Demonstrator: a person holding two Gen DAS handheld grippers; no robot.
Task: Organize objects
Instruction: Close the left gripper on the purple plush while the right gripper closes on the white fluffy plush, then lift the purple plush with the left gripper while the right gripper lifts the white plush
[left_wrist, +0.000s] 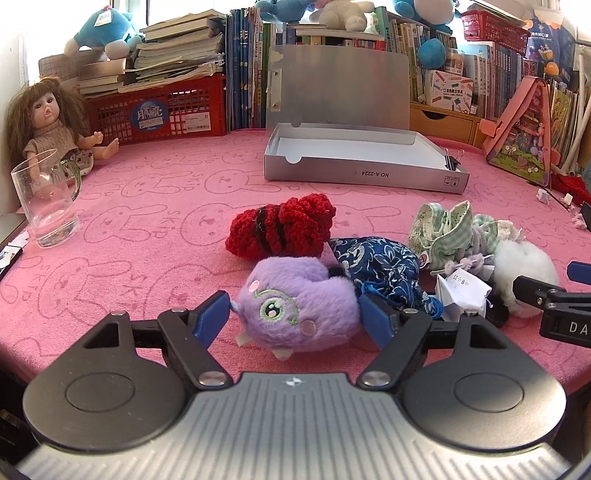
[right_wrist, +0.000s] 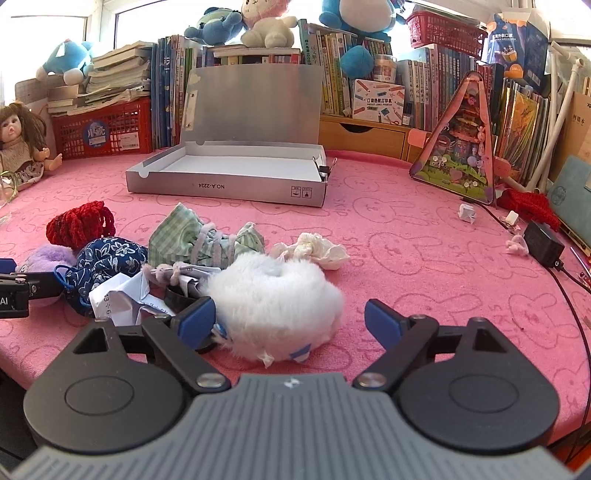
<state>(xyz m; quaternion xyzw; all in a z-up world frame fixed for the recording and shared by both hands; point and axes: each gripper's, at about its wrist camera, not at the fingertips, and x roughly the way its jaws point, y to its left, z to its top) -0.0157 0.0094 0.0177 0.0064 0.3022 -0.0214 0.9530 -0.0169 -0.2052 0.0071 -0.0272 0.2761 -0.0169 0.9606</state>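
Left gripper (left_wrist: 295, 315) is seen straddling the purple plush (left_wrist: 299, 310), pads at or just short of its flanks, no squeeze evident. Right gripper (right_wrist: 290, 319) stands open around the white fluffy toy (right_wrist: 275, 302), right pad clear. Both toys lie on the pink worktop (left_wrist: 147, 229); centring before closing is advised. The open grey box (left_wrist: 365, 170) behind is marked "NO.A-2224".
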